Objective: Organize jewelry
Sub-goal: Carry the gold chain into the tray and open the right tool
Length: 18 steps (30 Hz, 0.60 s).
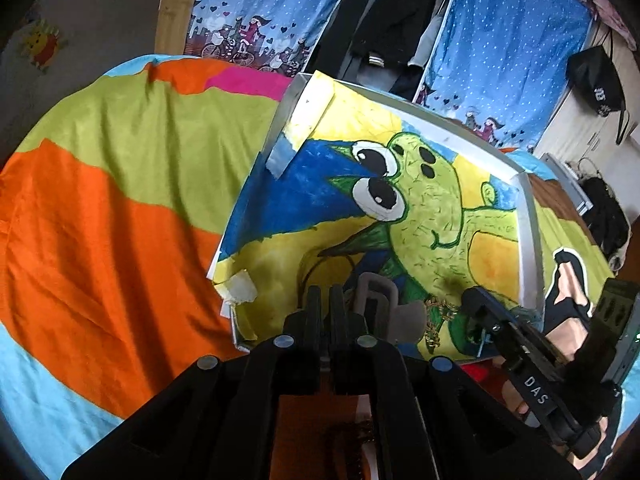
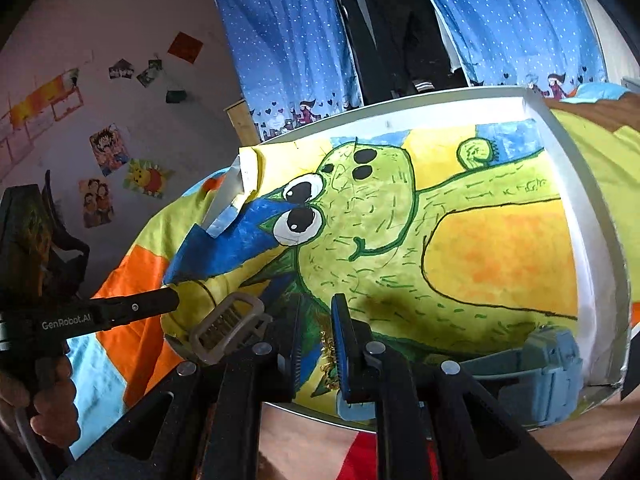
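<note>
A shallow white tray (image 1: 530,216) lined with a painted green cartoon creature lies on a bed; it also shows in the right wrist view (image 2: 592,216). A gold chain (image 2: 329,350) lies at its near edge, between the fingers of my right gripper (image 2: 320,334), which is open around it. The chain shows in the left wrist view (image 1: 438,316). A grey watch (image 2: 228,326) and a blue watch (image 2: 548,364) lie in the tray. My left gripper (image 1: 325,300) is shut, beside the grey watch (image 1: 380,300); whether it holds anything is hidden.
A striped orange, green and blue bedspread (image 1: 100,200) covers the bed under the tray. Blue dotted curtains (image 2: 288,48) and dark hanging clothes (image 2: 396,24) stand behind. Posters (image 2: 108,148) hang on the left wall.
</note>
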Each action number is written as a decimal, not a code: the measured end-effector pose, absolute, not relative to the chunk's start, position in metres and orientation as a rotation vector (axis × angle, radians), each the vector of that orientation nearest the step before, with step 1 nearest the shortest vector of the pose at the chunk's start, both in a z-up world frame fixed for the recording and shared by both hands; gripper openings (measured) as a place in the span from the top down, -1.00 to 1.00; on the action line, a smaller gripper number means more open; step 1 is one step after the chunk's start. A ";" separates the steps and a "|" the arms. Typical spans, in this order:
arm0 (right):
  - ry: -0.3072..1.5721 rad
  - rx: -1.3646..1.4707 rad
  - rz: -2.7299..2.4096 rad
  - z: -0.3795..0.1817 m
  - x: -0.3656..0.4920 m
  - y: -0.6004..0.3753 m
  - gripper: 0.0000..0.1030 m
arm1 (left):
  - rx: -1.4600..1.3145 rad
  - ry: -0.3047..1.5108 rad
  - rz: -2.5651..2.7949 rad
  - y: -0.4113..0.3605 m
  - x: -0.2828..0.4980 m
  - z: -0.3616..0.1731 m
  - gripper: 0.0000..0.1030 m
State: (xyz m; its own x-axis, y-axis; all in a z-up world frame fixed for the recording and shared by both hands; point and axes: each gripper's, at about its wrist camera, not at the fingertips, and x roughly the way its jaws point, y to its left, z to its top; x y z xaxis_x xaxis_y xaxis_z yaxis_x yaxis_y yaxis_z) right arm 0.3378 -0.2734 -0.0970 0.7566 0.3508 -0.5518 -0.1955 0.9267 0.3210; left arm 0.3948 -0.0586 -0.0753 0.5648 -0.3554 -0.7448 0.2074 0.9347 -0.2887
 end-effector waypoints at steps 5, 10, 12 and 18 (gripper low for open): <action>0.639 0.213 0.276 -0.089 0.333 -0.274 0.60 | -0.173 0.878 -0.296 -0.057 0.383 -0.066 0.18; 0.586 0.185 0.238 -0.068 0.319 -0.280 0.10 | -0.155 0.815 -0.273 -0.058 0.359 -0.043 -0.17; 0.553 0.171 0.228 -0.055 0.309 -0.282 -0.14 | -0.152 0.773 -0.256 -0.057 0.348 -0.031 -0.22; 0.448 0.147 0.195 -0.020 0.267 -0.287 -0.56 | -0.145 0.651 -0.234 -0.055 0.301 0.007 -0.62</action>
